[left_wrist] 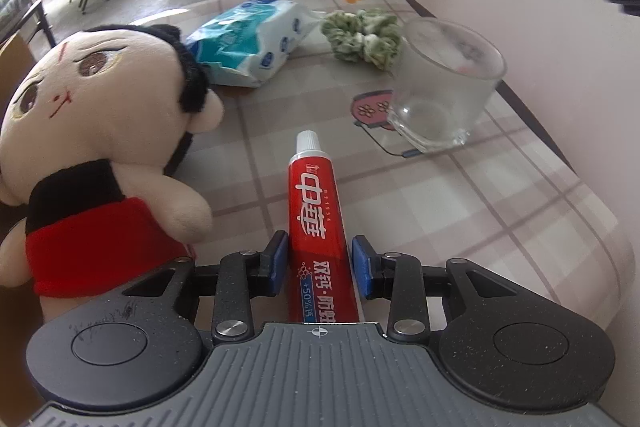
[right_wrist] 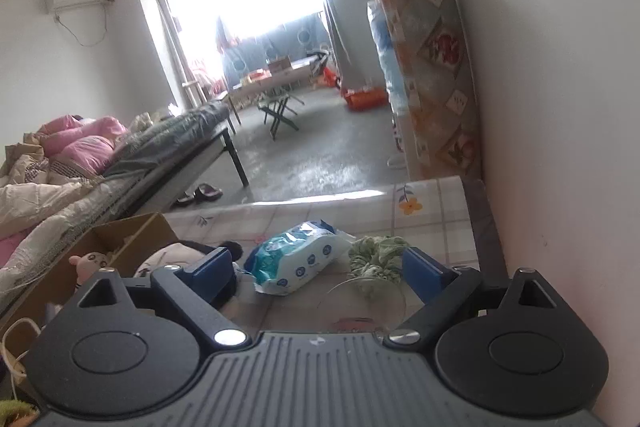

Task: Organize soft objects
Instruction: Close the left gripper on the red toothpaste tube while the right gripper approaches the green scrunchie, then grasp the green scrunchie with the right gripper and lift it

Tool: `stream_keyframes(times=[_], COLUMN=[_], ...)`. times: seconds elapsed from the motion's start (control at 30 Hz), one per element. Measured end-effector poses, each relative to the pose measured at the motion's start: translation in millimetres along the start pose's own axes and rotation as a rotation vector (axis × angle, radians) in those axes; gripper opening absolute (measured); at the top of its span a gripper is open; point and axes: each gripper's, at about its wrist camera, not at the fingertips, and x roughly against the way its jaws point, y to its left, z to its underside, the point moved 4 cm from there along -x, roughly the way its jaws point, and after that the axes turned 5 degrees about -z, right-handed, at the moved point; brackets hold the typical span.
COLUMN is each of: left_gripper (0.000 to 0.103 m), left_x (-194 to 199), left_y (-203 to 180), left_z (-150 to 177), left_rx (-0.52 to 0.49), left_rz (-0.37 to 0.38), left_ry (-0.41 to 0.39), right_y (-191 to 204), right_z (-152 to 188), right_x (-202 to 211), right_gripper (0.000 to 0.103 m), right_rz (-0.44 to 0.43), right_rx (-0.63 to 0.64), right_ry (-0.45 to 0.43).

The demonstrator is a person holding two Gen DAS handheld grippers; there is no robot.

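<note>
Left gripper [left_wrist: 319,263]: my jaws stand apart, one on each side of the toothpaste tube [left_wrist: 318,227] at lower centre of the left view; the left pad looks to touch it, a gap shows at the right pad, so nothing is clamped.
Right gripper [right_wrist: 318,269]: jaws spread wide and holding nothing, raised over the counter [right_wrist: 436,211], at lower centre of the right view.
Where the soft things are: plush doll [left_wrist: 92,131] at left of the left view, tissue pack [left_wrist: 250,39] upper centre, green scrunchie [left_wrist: 362,33] just right of it.
Risk, tube: slick laminated skin, tapering from a flat tail to a white cap; closing off-centre could, I judge, squirt it forward or twist it.
Risk, doll: its stubby arm sits near my left pad; fuzzy pile may snag and topple it.
Risk, glass cup [left_wrist: 444,83]: clear, hard, thick-based, at right of the left view; a swinging tube could knock it.
Risk, cloth: the checked cover looks glossy, so things may slide.
Textures: doll velvety and round; pack crinkly film, pillow-shaped; scrunchie ruffled knit.
Cardboard box [right_wrist: 120,247]: at lower left of the right view, another small plush inside; likely the destination.
</note>
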Motion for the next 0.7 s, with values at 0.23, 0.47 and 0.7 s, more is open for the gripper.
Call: stream_keyframes(times=[0.23,0.47,0.7], left_gripper=[0.033,0.033,0.032], left_x=[-7.9,-9.5,-9.1], left_y=[10.9,9.1,9.3], left_z=[-5.7,-5.9,-3.3], left_rx=[0.040,-0.006,-0.018], left_rz=[-0.006,0.005,0.014], left_ry=[-0.025,-0.046,-0.071], right_y=[-43.7,-68.2,-73.1], right_z=[-15.0,-7.9,3.5], right_x=[-97.6,-157.9,-181.1], right_gripper=[0.072,0.064,0.039], right_rz=[0.040,0.097,0.135], right_rx=[-0.068,-0.096,-0.066], right_ry=[0.220,0.370,0.465])
